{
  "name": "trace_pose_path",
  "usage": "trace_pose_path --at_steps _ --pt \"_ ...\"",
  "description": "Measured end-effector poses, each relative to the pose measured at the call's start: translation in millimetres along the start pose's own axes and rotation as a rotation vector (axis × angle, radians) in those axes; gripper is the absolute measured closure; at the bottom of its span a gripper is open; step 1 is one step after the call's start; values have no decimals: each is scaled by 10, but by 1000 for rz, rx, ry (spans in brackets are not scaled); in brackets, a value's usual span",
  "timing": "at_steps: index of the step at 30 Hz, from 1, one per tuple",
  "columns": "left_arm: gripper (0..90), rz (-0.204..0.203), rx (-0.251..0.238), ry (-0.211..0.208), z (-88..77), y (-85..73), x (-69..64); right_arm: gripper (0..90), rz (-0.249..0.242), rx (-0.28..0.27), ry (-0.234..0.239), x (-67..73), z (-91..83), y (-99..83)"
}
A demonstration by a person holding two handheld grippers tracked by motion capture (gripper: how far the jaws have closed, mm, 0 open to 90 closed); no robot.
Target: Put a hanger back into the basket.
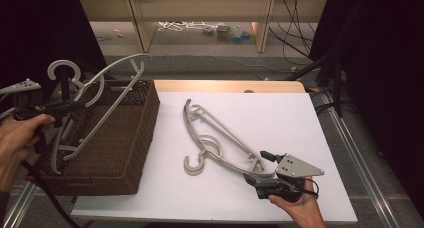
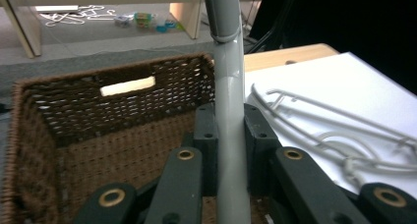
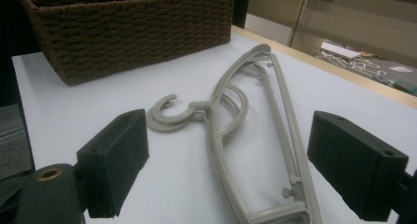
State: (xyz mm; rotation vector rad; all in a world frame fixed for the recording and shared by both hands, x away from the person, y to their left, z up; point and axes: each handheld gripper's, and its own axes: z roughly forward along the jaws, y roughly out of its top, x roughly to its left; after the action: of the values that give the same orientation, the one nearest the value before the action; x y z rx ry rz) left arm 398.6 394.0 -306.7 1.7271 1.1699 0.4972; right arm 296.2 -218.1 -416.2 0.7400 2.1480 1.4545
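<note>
High view: left gripper point(image 1: 62, 108) clamps a stiff, light hanger point(image 1: 107, 95) over the basket point(image 1: 142, 133). Right gripper point(image 1: 267, 160) gapes wide beside the table's hanger point(image 1: 220, 138); grab its bar.

The table point(image 1: 280, 113) is viewed from above and forward; the basket point(image 2: 59, 135) is seen close from the left gripper view, and the flat hanger point(image 3: 255, 135), shared by all views, low from the right.

**Basket's crowded, middle of the table half blocked**

Wicker basket point(image 1: 131, 138) takes up the left edge, with a grey hanger point(image 1: 107, 95) sticking out over its rim. Another hanger point(image 1: 220, 138) lies across the white tabletop point(image 1: 280, 108); far right corner is wide open.
</note>
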Motion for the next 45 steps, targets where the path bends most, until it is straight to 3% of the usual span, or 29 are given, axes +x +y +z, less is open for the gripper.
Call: trace_pose_path --at_steps 2,14,16,27,33,36,41,42,43,45 --pt "794 19 30 19 21 -12 89 169 -1 10 1 6 -10 0" --pt "793 37 59 55 29 -258 326 169 -2 8 4 -4 -19 12" --pt "793 37 60 45 40 -302 353 169 0 6 3 -3 -16 14" --pt "792 86 127 25 126 -419 342 169 3 4 0 -15 -13 7" --pt "791 86 154 5 196 -465 331 169 1 8 -1 -17 -15 9" --pt "789 76 208 18 275 -501 354 169 4 10 0 -16 -16 6" --pt "786 60 245 21 378 -532 367 169 2 12 0 -16 -12 3" --pt "784 70 285 20 434 -543 372 169 0 4 -3 -20 -1 0" --pt "782 70 285 20 434 -543 372 169 0 4 -3 -20 -1 0" --pt "781 85 330 34 498 -554 367 169 1 7 -2 -14 -1 2"
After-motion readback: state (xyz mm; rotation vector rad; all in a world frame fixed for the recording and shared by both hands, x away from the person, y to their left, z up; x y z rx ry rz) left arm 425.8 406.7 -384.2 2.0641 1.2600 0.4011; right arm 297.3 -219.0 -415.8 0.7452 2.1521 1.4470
